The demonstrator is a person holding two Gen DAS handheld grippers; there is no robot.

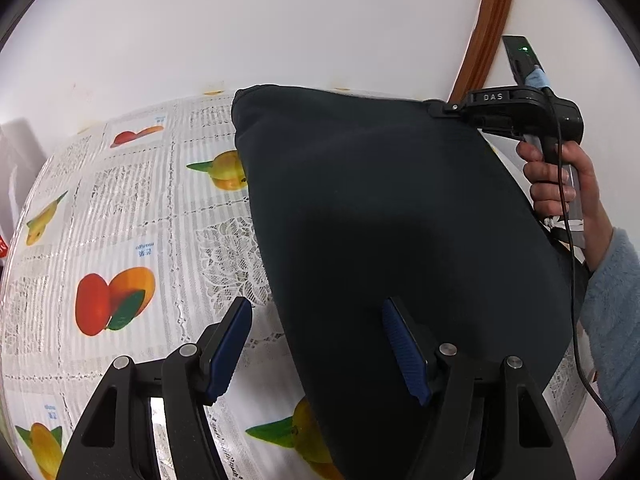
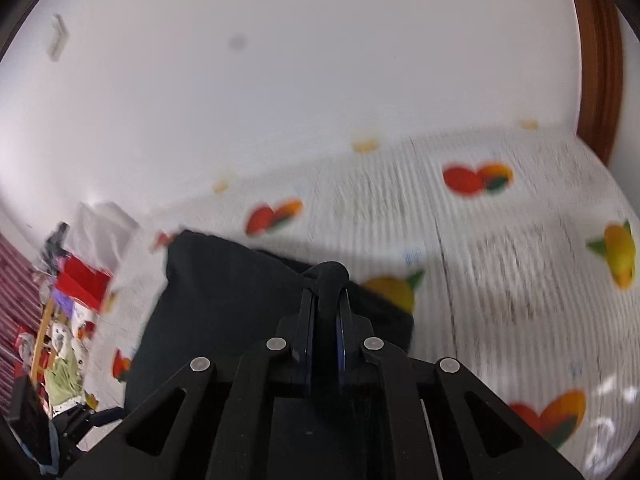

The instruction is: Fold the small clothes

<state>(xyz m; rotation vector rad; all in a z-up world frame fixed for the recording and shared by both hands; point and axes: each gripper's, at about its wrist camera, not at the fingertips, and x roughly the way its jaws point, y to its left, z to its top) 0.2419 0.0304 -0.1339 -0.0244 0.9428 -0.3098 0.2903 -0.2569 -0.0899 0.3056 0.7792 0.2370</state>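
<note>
A dark navy garment (image 1: 384, 220) lies spread on the fruit-print tablecloth (image 1: 120, 240). My left gripper (image 1: 316, 348) is open just above its near left edge, one finger over the cloth and one over the garment. My right gripper (image 1: 436, 110) is shut on the garment's far right corner, held by a hand. In the right wrist view the right gripper (image 2: 325, 304) pinches a bunched fold of the garment (image 2: 224, 292) between its pads; that view is motion-blurred.
A white wall (image 1: 280, 20) rises behind the table and a brown wooden frame (image 1: 486, 32) stands at the right. A cluttered pile of red and white items (image 2: 76, 280) sits beyond the table's left edge. A black cable (image 1: 576, 320) hangs from the right gripper.
</note>
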